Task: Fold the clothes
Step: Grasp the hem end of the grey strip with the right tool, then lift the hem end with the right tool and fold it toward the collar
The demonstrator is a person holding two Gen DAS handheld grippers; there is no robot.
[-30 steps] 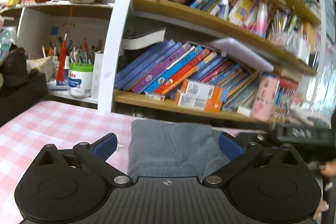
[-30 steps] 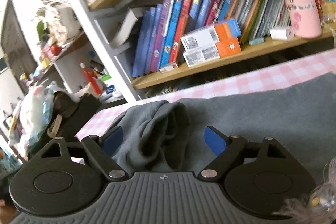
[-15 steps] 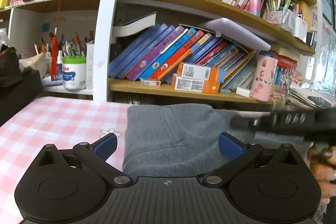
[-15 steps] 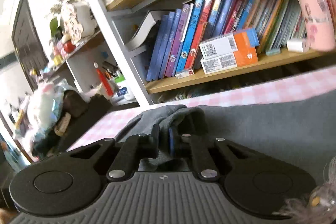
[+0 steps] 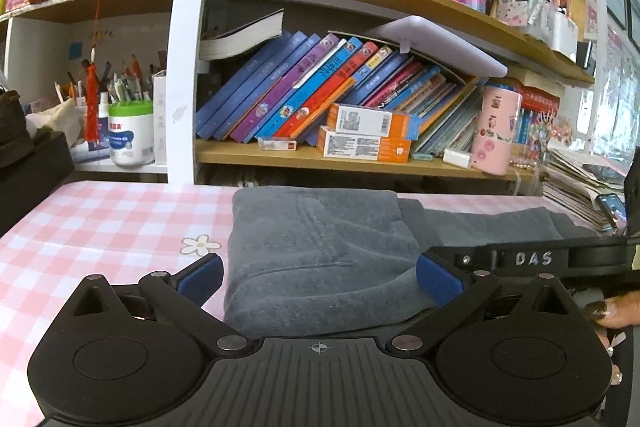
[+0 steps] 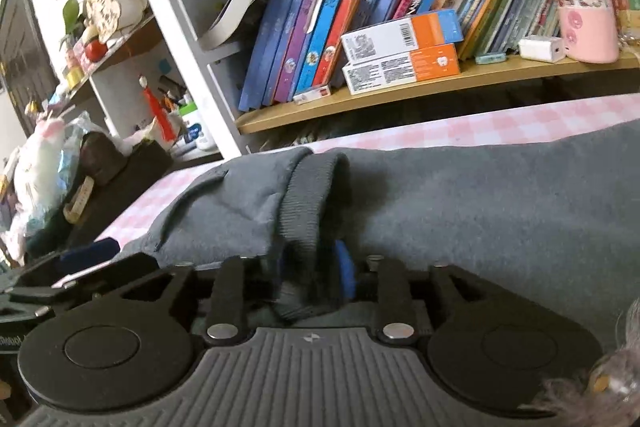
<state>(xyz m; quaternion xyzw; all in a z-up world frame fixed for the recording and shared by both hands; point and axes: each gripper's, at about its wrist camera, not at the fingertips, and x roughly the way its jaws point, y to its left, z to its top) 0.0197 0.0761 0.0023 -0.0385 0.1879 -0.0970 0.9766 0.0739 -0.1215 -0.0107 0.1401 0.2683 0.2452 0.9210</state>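
A grey fleece garment [image 5: 320, 247] lies on the pink checked tablecloth [image 5: 100, 227], its left part folded over into a thick pad. My left gripper [image 5: 320, 277] is open, its blue pads [image 5: 200, 277] on either side of the folded part's near edge. In the right wrist view the garment [image 6: 480, 195] spreads to the right. My right gripper [image 6: 316, 275] is shut on its ribbed cuff [image 6: 308, 203], which rises in a bunched fold just in front of the jaws. The right gripper's body [image 5: 528, 259] shows at the right of the left wrist view.
A bookshelf [image 5: 340, 163] full of books stands right behind the table, with a pink tumbler [image 5: 496, 131] and orange boxes [image 5: 368, 139] on its lowest board. A dark bag [image 6: 100, 163] and clutter sit at the table's left end. Stacked papers [image 5: 580, 179] lie at the right.
My right gripper closed on the cuff and has drawn it towards the camera. My left gripper has tilted down over the folded part and stays open.
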